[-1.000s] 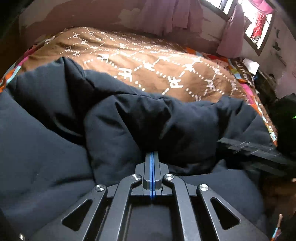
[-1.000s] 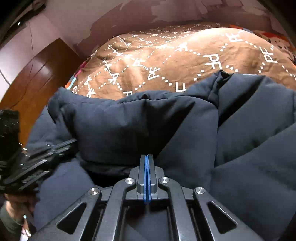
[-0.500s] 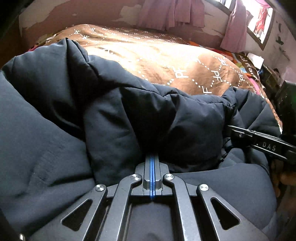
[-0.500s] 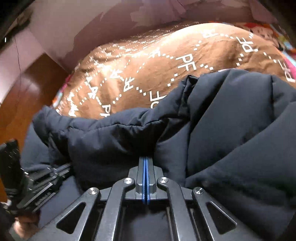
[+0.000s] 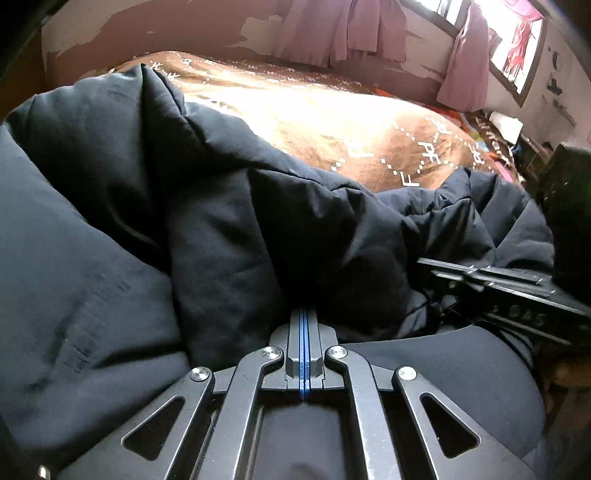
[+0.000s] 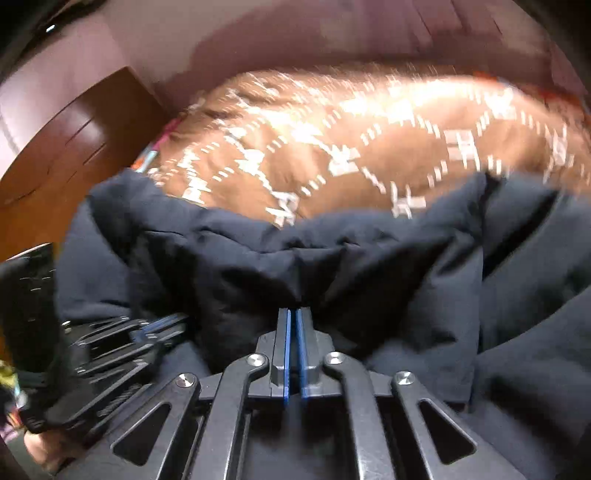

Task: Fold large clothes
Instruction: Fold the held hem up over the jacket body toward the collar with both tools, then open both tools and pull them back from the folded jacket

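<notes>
Nearest the left wrist camera, the left gripper point(image 5: 303, 317) has its blue pads pressed flat together, pinching a fold of the dark padded jacket point(image 5: 229, 236). In the right wrist view, the right gripper point(image 6: 293, 314) shows a thin slit between its pads, and the tips are buried in a bunched ridge of the same jacket point(image 6: 332, 266); it reads as clamped on the fabric. Each gripper appears at the edge of the other's view, so the two grips sit near each other along one raised edge.

The jacket lies in a thick heap at the near side of the bed, on the brown patterned blanket point(image 5: 332, 122), with one flap standing up at the left. Beyond it the blanket is bare up to the wall, the purple curtains point(image 5: 354, 29) and a wooden door point(image 6: 66, 147).

Judged state of task: an edge is lifted and gathered, and no flat fold is completed. Remaining: carry the edge across, lay it down, smooth it, and make further folds.
</notes>
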Demonstrator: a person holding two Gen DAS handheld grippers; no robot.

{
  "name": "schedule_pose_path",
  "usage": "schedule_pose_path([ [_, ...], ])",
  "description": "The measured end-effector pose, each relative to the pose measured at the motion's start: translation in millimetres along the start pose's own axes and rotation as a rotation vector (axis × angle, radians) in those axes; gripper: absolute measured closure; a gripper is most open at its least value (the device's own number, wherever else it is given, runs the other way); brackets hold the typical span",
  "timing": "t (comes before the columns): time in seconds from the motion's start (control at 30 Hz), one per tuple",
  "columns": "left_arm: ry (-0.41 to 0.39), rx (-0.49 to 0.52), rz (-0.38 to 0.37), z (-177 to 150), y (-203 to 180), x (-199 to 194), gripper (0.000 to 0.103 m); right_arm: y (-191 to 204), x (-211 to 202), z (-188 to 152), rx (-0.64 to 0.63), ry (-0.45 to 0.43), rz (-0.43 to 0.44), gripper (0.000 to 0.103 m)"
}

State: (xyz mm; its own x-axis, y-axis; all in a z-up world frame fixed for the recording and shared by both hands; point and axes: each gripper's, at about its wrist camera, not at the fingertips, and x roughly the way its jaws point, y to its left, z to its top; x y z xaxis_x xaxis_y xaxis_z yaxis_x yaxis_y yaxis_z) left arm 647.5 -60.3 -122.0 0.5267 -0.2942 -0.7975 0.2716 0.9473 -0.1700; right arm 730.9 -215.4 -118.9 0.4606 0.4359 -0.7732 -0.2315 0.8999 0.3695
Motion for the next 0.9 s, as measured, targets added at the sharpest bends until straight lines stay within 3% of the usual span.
schedule_pose_path([
  [0.17,0.004,0.012,0.016,0,-4,4,0.102,2,11,-3,-0.025,0.005,-0.049,0.103],
  [0.27,-0.013,0.015,0.006,-1,-6,2,0.102,1,11,-6,-0.018,-0.022,-0.035,0.103],
  [0.47,-0.063,-0.023,-0.044,1,0,-15,0.102,-12,-20,-34,0.038,-0.135,0.057,0.101],
  [0.53,-0.102,-0.021,-0.022,0,-3,-27,0.102,-10,-33,-37,0.035,-0.174,0.027,0.1],
  [0.6,-0.17,-0.014,-0.001,-3,-6,-42,0.097,-6,-44,-41,0.032,-0.21,0.004,0.093],
  [0.67,-0.219,-0.015,0.018,-5,-9,-55,0.085,-7,-59,-49,0.04,-0.25,-0.017,0.075],
  [0.73,-0.231,-0.028,0.015,-6,-11,-62,0.075,-9,-73,-54,0.057,-0.285,-0.024,0.065],
  [0.83,-0.225,-0.051,0.018,-5,-13,-71,0.07,-4,-85,-57,0.056,-0.331,-0.047,0.055],
  [0.9,-0.245,-0.055,0.038,-6,-15,-83,0.059,0,-95,-61,0.047,-0.358,-0.068,0.047],
])
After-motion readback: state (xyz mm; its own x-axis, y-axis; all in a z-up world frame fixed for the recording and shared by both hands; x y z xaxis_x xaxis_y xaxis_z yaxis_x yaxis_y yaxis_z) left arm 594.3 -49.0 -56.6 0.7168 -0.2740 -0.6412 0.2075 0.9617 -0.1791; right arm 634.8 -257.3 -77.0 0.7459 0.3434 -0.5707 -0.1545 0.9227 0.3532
